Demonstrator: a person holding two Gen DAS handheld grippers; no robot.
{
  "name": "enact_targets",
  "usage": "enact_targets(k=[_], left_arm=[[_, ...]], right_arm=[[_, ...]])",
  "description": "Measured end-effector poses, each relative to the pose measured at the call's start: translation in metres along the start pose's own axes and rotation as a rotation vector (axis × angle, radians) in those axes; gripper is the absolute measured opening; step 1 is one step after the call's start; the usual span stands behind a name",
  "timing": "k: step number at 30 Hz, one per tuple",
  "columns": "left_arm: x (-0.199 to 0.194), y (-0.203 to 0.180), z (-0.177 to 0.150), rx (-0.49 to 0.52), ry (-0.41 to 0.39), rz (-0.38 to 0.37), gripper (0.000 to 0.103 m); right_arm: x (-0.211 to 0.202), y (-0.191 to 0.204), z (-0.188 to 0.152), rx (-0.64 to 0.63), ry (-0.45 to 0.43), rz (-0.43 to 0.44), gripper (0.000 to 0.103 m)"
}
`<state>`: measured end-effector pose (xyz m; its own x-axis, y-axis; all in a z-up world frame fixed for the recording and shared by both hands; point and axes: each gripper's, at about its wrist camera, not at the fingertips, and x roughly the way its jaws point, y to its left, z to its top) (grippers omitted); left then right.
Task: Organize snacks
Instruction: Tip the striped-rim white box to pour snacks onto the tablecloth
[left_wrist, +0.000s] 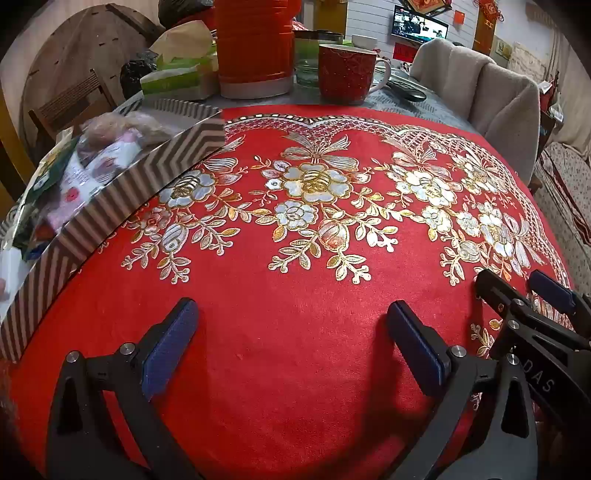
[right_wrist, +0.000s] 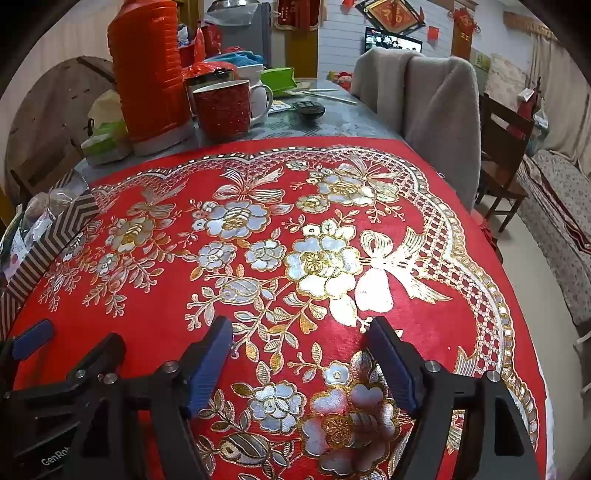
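Between the wide-spread jaws of the left gripper (left_wrist: 291, 317) nothing but red embroidered tablecloth (left_wrist: 295, 280) is showing. Beside it, the right gripper (right_wrist: 301, 334) is hanging open and empty. Snack packets (left_wrist: 74, 177) are sitting in the chevron-striped box (left_wrist: 122, 206), far left of both.

snack packets (left_wrist: 74, 177) piled in chevron box (left_wrist: 122, 206)

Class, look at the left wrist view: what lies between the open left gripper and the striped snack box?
Only bare red embroidered cloth. Nothing stands between the left gripper and the striped box of snacks, as the left wrist view shows.
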<state>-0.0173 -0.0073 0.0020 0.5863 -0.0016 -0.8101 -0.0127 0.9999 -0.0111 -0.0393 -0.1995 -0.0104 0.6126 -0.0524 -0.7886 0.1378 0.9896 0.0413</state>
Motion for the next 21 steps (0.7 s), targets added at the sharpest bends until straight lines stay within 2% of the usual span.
enact_targets(k=[21], left_arm=[[0.0003, -0.0007, -0.0009, 0.002, 0.002, 0.0, 0.102]], right_arm=[[-0.0002, -0.0002, 0.0005, 0.002, 0.001, 0.001, 0.076]])
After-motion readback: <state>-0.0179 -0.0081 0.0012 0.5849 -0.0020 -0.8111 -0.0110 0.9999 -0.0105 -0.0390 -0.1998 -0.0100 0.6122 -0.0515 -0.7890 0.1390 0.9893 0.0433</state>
